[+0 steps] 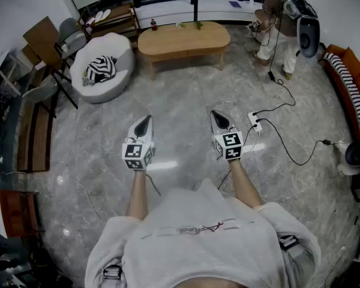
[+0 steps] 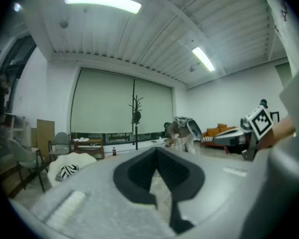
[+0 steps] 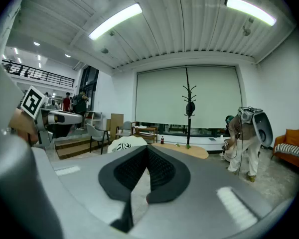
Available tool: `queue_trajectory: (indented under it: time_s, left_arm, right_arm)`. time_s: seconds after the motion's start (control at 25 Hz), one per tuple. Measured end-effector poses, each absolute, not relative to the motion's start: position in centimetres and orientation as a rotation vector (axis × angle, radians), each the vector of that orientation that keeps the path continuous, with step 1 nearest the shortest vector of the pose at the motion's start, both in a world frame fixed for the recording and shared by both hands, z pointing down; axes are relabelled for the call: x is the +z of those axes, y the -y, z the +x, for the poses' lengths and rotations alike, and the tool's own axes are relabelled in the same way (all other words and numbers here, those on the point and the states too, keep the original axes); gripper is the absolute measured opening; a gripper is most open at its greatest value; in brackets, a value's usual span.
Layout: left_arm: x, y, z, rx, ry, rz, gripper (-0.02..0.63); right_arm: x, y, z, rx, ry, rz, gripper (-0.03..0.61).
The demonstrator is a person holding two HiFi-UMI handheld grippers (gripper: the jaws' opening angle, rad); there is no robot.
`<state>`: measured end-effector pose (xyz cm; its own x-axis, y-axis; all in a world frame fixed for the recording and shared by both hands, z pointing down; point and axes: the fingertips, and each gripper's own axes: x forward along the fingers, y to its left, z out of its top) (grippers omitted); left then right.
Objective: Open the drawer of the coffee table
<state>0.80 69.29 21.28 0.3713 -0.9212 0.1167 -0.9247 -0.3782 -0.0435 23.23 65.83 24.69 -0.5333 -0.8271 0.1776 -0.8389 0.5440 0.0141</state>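
Head view looks steeply down; both gripper views face nearly level toward the far coffee table

tan wooden coffee table, grey marbled floor, orange sofa

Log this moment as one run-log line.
left gripper: jaws shut, empty | right gripper: jaws shut, empty | coffee table: far ahead across floor, untouched | task: not started

My left grey-and-black two-jaw gripper lies at 11 o'clock from my chest and my right grey-and-black two-jaw gripper at 1 o'clock. Both point toward 12 o'clock, nearly level, with jaws pressed together on nothing. My left forearm and right forearm are bare and reach forward, apart.
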Motion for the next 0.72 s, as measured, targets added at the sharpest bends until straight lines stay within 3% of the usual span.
queue_trajectory:
  time_s: [0.72]
  left_arm:
    - [21.3,-67.5,5.2,0.194,1.779,2.544,0.002]
  right_arm:
    - [24.9,-64.1,27.1,0.1,2.659,1.345,0.003]
